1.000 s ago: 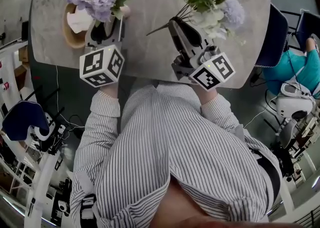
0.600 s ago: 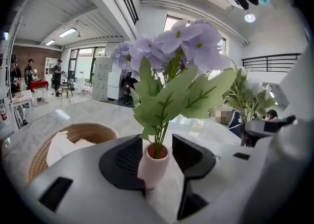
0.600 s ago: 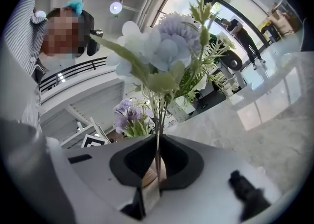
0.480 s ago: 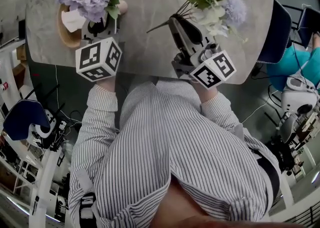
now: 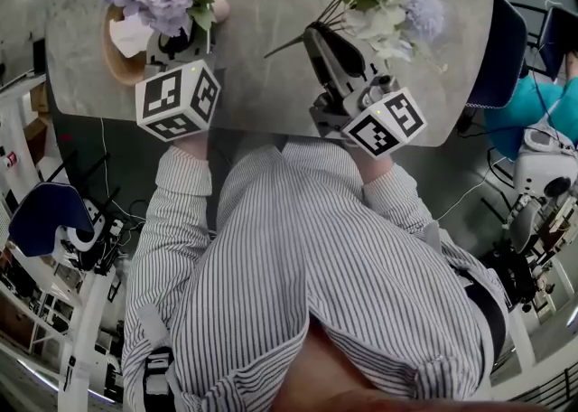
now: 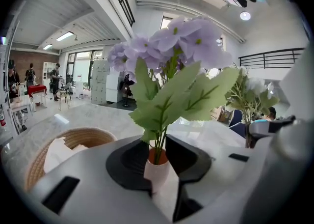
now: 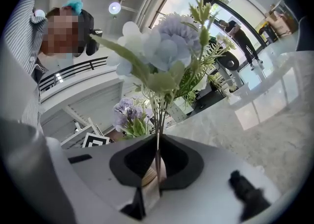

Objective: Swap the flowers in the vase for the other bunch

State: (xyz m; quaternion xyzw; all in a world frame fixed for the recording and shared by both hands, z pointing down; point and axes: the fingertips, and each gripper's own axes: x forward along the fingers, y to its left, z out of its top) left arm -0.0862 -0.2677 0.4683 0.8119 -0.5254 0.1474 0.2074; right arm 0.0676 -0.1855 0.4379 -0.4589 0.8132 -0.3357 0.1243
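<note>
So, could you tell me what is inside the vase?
The purple bunch stands in the vase, stems entering its mouth; how deep they reach is hidden by its wall.

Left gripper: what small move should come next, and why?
Probably finish closing the left gripper on the vase: its jaws are closing with the vase neck between them, not yet clearly pressing. The purple flowers stand in it, and the right gripper holds the other bunch by its stems.
</note>
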